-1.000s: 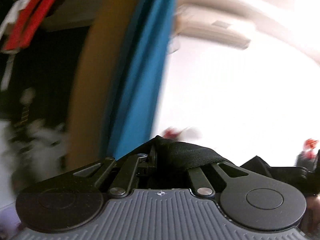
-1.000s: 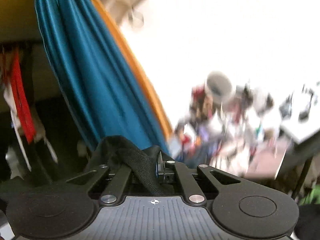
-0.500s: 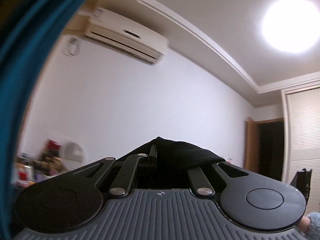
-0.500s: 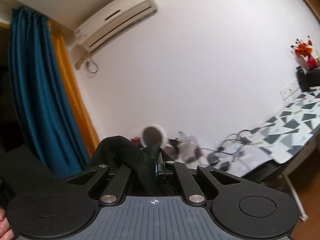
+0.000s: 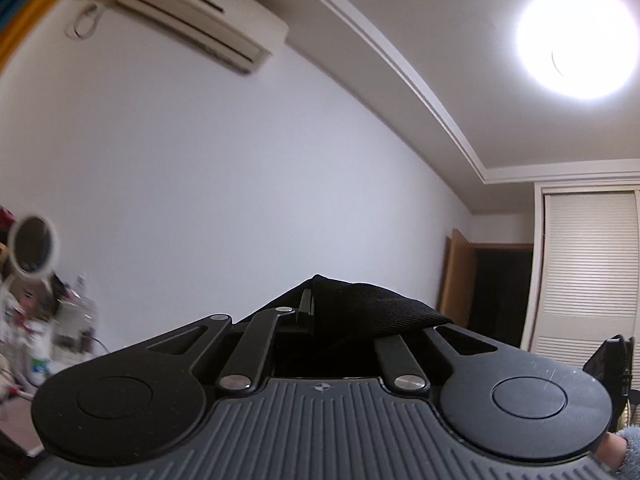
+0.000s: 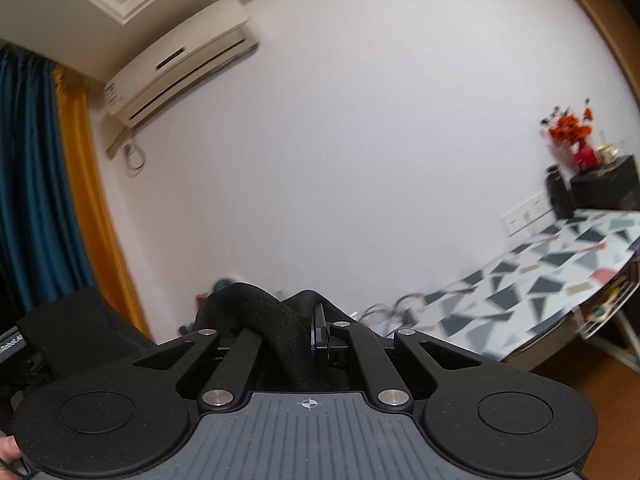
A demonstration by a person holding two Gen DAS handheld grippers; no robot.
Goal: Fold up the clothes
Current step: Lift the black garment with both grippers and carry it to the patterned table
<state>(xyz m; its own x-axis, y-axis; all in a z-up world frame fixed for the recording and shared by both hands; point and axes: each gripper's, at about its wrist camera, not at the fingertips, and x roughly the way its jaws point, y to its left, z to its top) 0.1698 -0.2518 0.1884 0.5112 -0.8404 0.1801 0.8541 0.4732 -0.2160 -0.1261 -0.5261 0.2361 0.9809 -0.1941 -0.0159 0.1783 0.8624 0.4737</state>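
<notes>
Up close, the left gripper was pinched on a fold of black garment, the cloth bunched over its fingers and trailing off to the right. Likewise the right gripper was clamped on the black garment, a thick ridge of fabric rising between its 2 fingers and more cloth spreading down to the left. Both grippers were tilted upward, so the garment hung in the air, held at 2 places.

Beyond the left gripper stood a white wall with an air conditioner high on it, a bright ceiling lamp to the right, a louvred wardrobe door and a dark doorway. A round mirror sat at the left edge above blurred clutter.

Beyond the right gripper, the air conditioner hung beside a teal curtain and an orange curtain. To the right was a table with a patterned cloth, with red flowers near a black box.
</notes>
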